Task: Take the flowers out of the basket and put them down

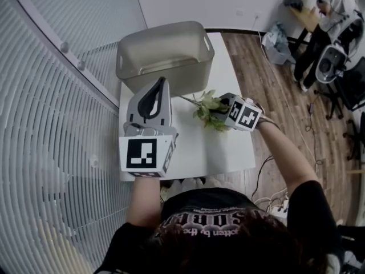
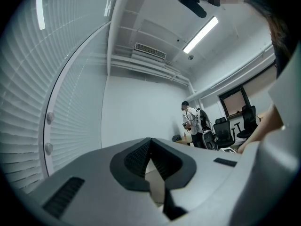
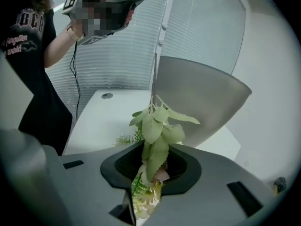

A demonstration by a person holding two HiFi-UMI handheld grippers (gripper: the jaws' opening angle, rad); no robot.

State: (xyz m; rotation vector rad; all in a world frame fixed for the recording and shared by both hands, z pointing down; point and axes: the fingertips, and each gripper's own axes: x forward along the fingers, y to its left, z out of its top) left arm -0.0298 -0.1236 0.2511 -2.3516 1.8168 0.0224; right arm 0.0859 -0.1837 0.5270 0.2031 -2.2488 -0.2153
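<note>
A sprig of artificial flowers (image 1: pixel 208 108) with green leaves lies low over the white table (image 1: pixel 222 147), its thin stem pointing toward the grey basket (image 1: pixel 165 53). My right gripper (image 1: pixel 221 112) is shut on the flowers. In the right gripper view the leaves (image 3: pixel 157 131) rise from between the jaws of the right gripper (image 3: pixel 149 173), and pale blossoms hang below; the basket (image 3: pixel 197 98) stands just behind. My left gripper (image 1: pixel 154 93) is raised above the table's left side, jaws together and empty. In the left gripper view the left gripper (image 2: pixel 150 149) points up at the wall.
Curved white blinds (image 1: pixel 51 124) run close along the table's left edge. A round cable hole (image 3: pixel 107 96) sits in the tabletop. At the back right a person (image 1: pixel 336 4) stands among office chairs, with bags (image 1: pixel 276 41) on the wooden floor.
</note>
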